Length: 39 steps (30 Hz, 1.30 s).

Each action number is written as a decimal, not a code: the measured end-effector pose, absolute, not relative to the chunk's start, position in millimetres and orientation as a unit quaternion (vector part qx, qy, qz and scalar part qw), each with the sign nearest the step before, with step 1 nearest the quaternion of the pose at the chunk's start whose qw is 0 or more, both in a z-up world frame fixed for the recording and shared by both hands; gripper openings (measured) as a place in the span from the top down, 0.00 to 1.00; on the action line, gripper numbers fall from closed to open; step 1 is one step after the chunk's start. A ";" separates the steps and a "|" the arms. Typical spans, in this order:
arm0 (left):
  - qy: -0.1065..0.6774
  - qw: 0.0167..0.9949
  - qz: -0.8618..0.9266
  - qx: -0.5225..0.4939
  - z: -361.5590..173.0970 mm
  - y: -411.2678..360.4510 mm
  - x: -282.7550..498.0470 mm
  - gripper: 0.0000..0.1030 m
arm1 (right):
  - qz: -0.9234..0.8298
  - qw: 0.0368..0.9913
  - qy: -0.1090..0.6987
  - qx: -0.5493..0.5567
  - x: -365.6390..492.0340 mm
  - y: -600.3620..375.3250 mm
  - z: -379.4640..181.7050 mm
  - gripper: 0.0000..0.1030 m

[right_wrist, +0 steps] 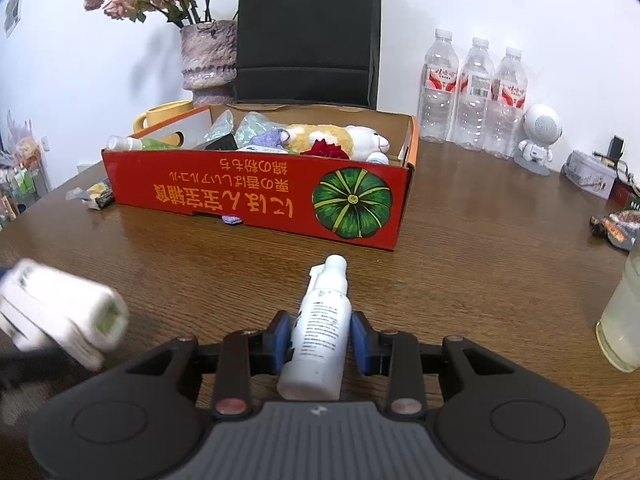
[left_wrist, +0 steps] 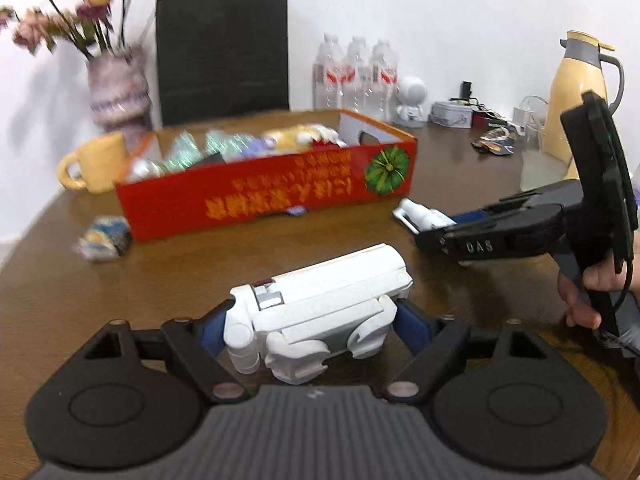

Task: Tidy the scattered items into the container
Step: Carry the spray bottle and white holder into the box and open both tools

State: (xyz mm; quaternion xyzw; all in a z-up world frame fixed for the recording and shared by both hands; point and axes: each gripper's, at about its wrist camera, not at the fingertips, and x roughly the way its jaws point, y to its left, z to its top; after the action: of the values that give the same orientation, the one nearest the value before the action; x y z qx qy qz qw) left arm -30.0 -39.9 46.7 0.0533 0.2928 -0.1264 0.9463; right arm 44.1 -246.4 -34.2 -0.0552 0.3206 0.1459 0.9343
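Tabletop: spray bottle (right_wrist: 320,320) nozzle toward box (right_wrist: 260,196).

The table (right_wrist: 480,240) was seen to be brown wood with a visible grain and a soft sheen. The box (right_wrist: 256,196) was made of printed red cardboard, left raw brown inside. Smooth white plastic was seen on the spray bottle (right_wrist: 320,320) and the folded gadget (left_wrist: 320,292). The gripper (right_wrist: 320,336) was faced with matt blue pads.

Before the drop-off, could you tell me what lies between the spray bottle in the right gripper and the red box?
Only bare wooden table lies between the spray bottle and the red box, as the right wrist view shows.
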 end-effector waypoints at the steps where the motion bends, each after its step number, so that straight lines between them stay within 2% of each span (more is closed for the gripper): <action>1: 0.294 0.946 -0.122 0.051 49.1 -37.4 -29.6 0.18 | 0.146 0.934 0.320 -0.058 43.6 -245.1 -34.0 0.69; 5: 0.316 0.939 -0.131 0.018 55.4 -24.0 -22.2 0.18 | 0.165 0.930 0.326 -0.033 39.2 -243.3 -29.0 0.74; 12: 0.308 0.944 -0.120 0.004 84.8 -2.9 -9.7 0.18 | 0.176 0.933 0.310 -0.052 18.6 -225.3 -2.8 0.74; 20: 0.303 0.945 -0.124 -0.014 118.7 9.2 49.6 0.18 | 0.158 0.951 0.263 -0.041 15.6 -227.0 52.4 0.74; 26: 0.312 0.942 -0.121 -0.021 138.0 3.2 118.1 0.18 | 0.120 0.955 0.271 -0.019 86.5 -232.1 85.7 0.74; 30: 0.347 0.930 -0.117 -0.040 124.8 -20.6 188.0 0.18 | 0.098 0.942 0.320 -0.007 165.8 -228.7 72.2 0.74; 36: 0.361 0.930 -0.071 -0.004 72.7 -36.8 233.0 0.17 | 0.069 0.927 0.367 0.041 222.0 -238.2 31.5 0.74; 37: 0.359 0.930 -0.073 0.006 69.2 -37.5 236.8 0.17 | 0.070 0.925 0.370 0.045 225.1 -239.2 26.9 0.69; 38: 0.357 0.931 -0.077 0.016 67.2 -38.2 240.8 0.16 | 0.074 0.925 0.371 0.043 226.9 -237.9 25.7 0.69; 39: 0.360 0.930 -0.076 0.023 66.2 -37.7 244.5 0.15 | 0.078 0.924 0.372 0.041 228.7 -236.6 24.4 0.57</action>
State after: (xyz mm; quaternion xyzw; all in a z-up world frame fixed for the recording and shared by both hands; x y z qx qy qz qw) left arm 244.5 -37.7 66.2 0.0234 0.3597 -0.0757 0.9297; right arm 228.7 -236.6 24.4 0.0409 0.3721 0.0785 0.9240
